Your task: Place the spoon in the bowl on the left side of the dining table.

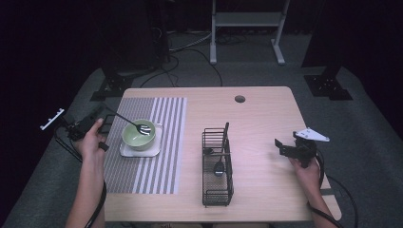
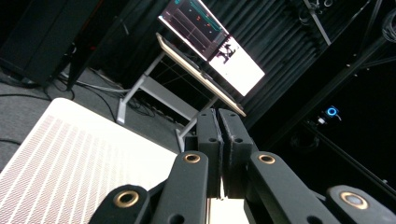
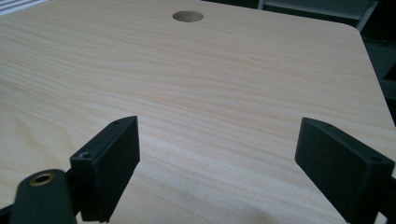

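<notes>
Black tines of a fork (image 1: 141,127) rest in the green bowl (image 1: 139,135), which sits on a white square plate (image 1: 124,151) on the striped placemat (image 1: 142,175) near the tabletop's left edge. From the high view, the fork's handle runs up and left to the left gripper (image 1: 105,115), held just off that edge. The left gripper view looks away over the placemat (image 2: 70,163) toward a lit monitor (image 2: 212,44); there the jaws are pressed together, though the fork itself is not visible between them. Toward the front edge, mid-table, a black wire caddy (image 1: 217,166) holds a dark spoon (image 1: 219,166). Near the right edge, the right gripper (image 1: 281,146) hovers with jaws spread wide; the right gripper view confirms bare wood (image 3: 224,93) between them and a round hole (image 3: 187,16) beyond.
</notes>
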